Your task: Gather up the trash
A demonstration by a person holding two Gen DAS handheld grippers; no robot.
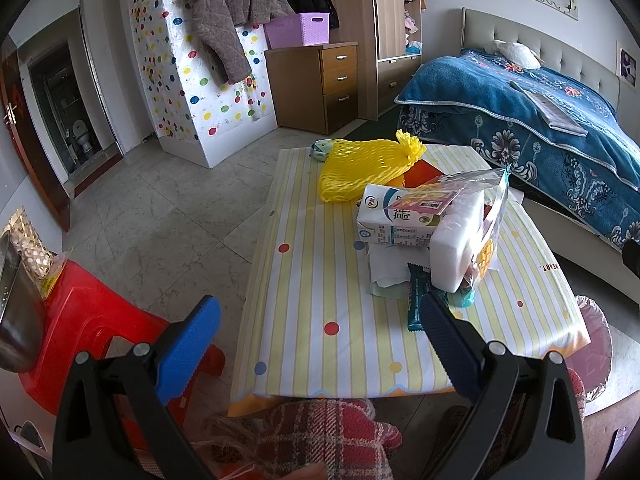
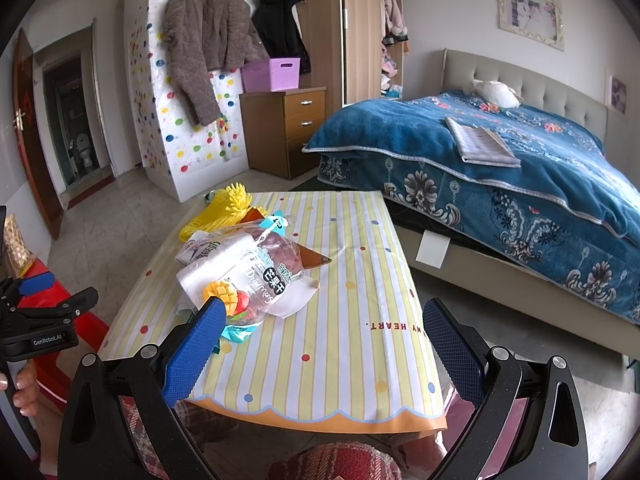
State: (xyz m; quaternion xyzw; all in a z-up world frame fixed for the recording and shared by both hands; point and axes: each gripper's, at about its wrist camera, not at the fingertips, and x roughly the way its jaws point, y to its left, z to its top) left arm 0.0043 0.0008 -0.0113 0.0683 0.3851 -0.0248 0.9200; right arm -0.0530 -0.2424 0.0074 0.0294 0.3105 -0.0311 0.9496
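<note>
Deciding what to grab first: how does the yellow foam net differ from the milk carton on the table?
The yellow foam net is soft open mesh, lying limp with a frilled end sticking up; the milk carton is a rigid white printed box lying on its side. The net sits nearer the table's far edge with its top uncovered; the carton sits mid-pile on paper, with a clear snack bag draped over it. Neither is touched by a gripper.

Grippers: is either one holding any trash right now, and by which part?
Nothing is held. The left gripper and right gripper are both open with nothing between the fingers. The trash pile, mango bag included, lies on the table.
</note>
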